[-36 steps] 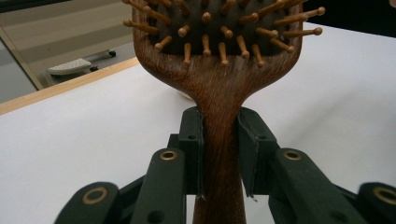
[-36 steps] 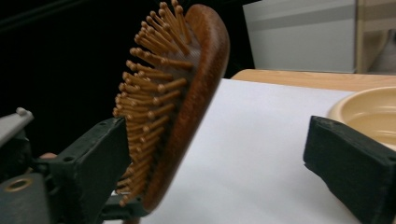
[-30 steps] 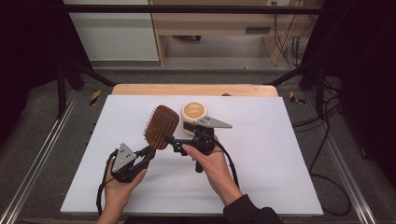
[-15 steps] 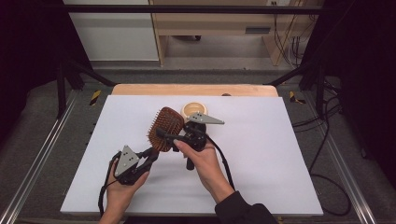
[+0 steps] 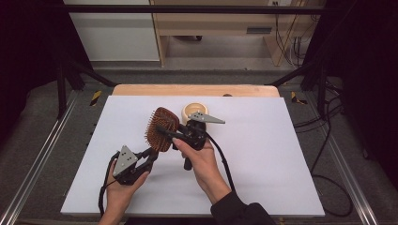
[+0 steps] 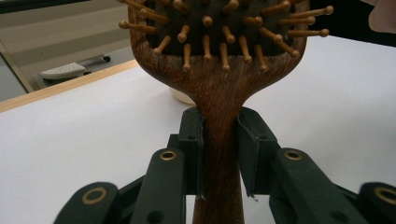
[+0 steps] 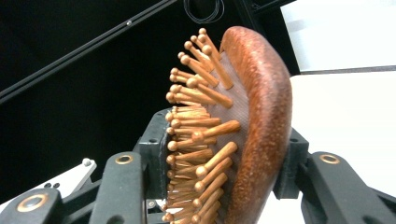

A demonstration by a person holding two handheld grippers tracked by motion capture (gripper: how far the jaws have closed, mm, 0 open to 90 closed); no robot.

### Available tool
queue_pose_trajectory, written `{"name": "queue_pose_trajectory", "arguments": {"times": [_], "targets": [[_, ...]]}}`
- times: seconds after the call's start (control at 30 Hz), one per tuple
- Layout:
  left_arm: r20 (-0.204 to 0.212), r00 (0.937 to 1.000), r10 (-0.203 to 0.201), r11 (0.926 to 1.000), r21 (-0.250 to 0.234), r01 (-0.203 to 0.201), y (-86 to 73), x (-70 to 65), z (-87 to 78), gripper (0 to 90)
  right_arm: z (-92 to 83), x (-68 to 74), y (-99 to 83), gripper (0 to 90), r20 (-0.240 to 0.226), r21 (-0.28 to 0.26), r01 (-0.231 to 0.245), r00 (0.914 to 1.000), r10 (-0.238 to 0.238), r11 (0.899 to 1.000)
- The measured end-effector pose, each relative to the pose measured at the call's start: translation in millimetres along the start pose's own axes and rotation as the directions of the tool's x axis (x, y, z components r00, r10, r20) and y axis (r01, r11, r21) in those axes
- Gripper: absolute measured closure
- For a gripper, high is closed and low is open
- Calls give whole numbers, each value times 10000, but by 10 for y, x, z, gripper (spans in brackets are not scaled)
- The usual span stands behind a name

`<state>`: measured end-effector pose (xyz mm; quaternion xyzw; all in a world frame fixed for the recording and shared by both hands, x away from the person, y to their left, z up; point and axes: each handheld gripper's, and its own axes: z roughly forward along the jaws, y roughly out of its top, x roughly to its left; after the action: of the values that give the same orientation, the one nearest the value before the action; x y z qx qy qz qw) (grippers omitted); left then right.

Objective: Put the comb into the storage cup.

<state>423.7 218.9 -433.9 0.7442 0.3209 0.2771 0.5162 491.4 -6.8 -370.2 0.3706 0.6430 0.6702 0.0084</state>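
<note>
A brown wooden hairbrush (image 5: 161,128) with wooden pins is held up above the white table (image 5: 263,154). My left gripper (image 5: 151,153) is shut on its handle (image 6: 219,154), one pad on each side. My right gripper (image 5: 170,132) has just been closing and is now shut across the brush head (image 7: 252,121): one pad presses the pin tips, the other the rounded back. In the left gripper view the pins (image 6: 224,28) face the camera. A person's hands hold both grippers.
A small cream bowl (image 5: 193,111) stands on the table just behind the right gripper. A wooden strip (image 5: 192,90) runs along the table's far edge. Metal rails flank both sides. Cables trail from each gripper toward the near edge.
The right gripper moved left onto the brush head and its jaws closed on it. The brush tilted slightly more upright. The left hand stayed where it was.
</note>
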Motion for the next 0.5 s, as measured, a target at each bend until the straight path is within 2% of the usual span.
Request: {"name": "queue_pose_trajectory", "arguments": {"times": [0.13, 0.23, 0.37, 0.4, 0.43, 0.5], "targets": [[104, 9999, -133, 9999, -79, 133, 2, -1, 8, 709, -3, 45, 26, 523, 41, -3, 185, 9998, -185, 9998], [161, 9988, -458, 9987, -235, 461, -10, 29, -4, 569, -27, 51, 80, 523, 265, -98, 394, 9989, -391, 9992], [-341, 9958, -855, 9947, -602, 833, -12, 92, -63, 393, -100, -18, 208, 522, 772, -408, 630, 9952, -597, 9972], [-341, 9958, -855, 9947, -602, 833, -12, 92, -63, 359, -100, -18, 208, 522, 772, -408, 630, 9952, -597, 9972], [-583, 9929, -1037, 9921, -775, 991, -14, 137, -100, 329, -140, -60, 260, 522, 973, -536, 687, 9932, -632, 9962], [-772, 9888, -1280, 9882, -948, 1205, -14, 189, -143, 283, -172, -100, 303, 522, 1168, -597, 736, 9909, -663, 9955]]}}
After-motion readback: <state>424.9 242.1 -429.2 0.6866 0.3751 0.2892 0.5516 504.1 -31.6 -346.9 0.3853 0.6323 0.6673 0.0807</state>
